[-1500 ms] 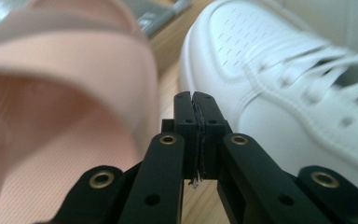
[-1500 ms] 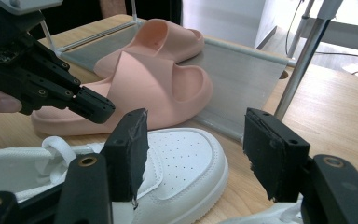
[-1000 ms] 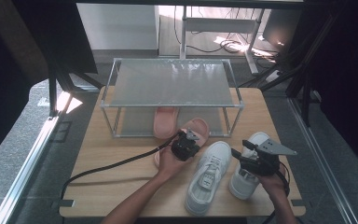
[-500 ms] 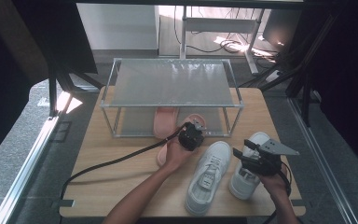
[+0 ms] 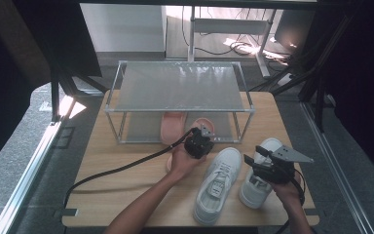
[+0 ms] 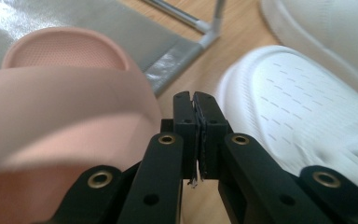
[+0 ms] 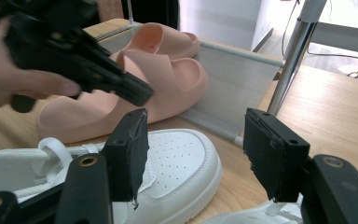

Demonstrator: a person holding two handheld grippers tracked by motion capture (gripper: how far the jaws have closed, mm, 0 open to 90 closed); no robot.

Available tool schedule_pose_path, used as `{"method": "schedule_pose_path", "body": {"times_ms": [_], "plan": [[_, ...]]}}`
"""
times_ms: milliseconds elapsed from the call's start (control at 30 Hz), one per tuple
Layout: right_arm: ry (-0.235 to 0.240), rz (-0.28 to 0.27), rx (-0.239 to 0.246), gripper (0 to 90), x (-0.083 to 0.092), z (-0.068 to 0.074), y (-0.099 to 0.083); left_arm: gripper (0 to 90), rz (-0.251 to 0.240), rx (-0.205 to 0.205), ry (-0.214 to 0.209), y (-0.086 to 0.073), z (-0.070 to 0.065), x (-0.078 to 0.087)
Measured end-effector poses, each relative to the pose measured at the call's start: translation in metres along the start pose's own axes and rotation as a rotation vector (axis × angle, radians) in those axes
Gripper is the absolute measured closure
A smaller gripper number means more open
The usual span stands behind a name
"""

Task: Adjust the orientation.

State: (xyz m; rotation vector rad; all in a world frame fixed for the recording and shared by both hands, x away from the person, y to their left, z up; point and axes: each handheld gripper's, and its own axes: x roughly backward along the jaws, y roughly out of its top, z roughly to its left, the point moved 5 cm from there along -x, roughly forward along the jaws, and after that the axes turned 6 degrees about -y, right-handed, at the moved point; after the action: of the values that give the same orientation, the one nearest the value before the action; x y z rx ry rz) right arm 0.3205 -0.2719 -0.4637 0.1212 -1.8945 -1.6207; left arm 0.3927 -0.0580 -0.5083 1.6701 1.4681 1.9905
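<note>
We cannot see most of the nearer pink slipper point(image 5: 171, 161) at the frame centre, because the left hand point(image 5: 182, 161) and its tool point(image 5: 205, 132) cover it.

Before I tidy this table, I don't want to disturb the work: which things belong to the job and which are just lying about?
In the job:
- pink slipper beside the shut left gripper
- second pink slipper on the rack's lower shelf
- shoe rack

Lying about:
- two white sneakers, under the open right gripper
</note>
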Motion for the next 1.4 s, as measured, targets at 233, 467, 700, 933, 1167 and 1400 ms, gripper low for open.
{"method": "schedule_pose_path", "body": {"times_ms": [233, 467, 700, 933, 1167, 1400], "plan": [[0.003, 0.001, 0.002, 41.5, 0.000, 0.002, 0.001, 89.8, -0.032, -0.004, -0.036, -0.025, -0.007, 0.042], [0.004, 0.009, 0.002, 41.5, -0.002, 0.003, -0.001, 89.9, -0.035, 0.004, -0.054, -0.057, -0.004, 0.069], [-0.002, 0.005, 0.002, 41.5, -0.001, 0.002, 0.000, 90.0, -0.010, 0.011, -0.037, -0.094, 0.002, 0.089], [0.000, 0.006, 0.005, 41.5, -0.002, 0.003, 0.000, 90.0, 0.044, 0.024, -0.009, -0.128, 0.012, 0.100], [0.001, 0.008, 0.005, 41.5, -0.003, 0.004, 0.000, 90.0, 0.087, 0.011, -0.012, -0.141, 0.013, 0.097], [-0.002, 0.009, 0.003, 41.5, -0.002, 0.003, -0.001, 90.0, 0.107, 0.013, -0.022, -0.143, 0.013, 0.084]]}}
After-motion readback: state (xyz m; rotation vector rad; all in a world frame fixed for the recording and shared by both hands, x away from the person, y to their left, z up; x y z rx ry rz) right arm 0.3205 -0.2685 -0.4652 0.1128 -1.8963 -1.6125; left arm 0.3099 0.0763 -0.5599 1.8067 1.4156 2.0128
